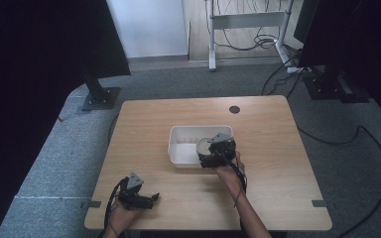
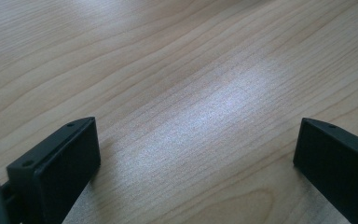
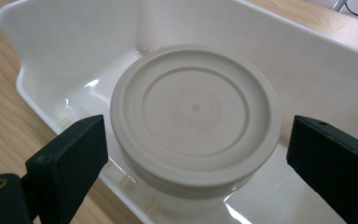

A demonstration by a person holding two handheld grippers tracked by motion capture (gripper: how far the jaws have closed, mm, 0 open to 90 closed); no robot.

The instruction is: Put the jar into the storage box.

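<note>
Over the white plastic rectangular tray point(image 1: 178, 148), the right gripper point(image 3: 196, 154) hovers above a round beige-lidded jar point(image 3: 195, 114).
Its fingers point(image 3: 72, 158) stand apart on both sides of the lid, not touching it; the left gripper point(image 2: 196, 158) rests open-fingered over the bare wooden tabletop point(image 2: 168, 70), near its front edge.

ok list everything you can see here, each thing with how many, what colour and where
table: one, light wood, centre of the room
tray: one, white, on the table's middle
jar: one, beige lid, standing in the tray's right end
grommet: one, dark, far edge of the table
stand bases: two, black, on the grey carpet behind the table
frame: one, white, far back with cables
left gripper: one, black, open, low over the table's near left
right gripper: one, black, open, jaws either side of the jar
</note>
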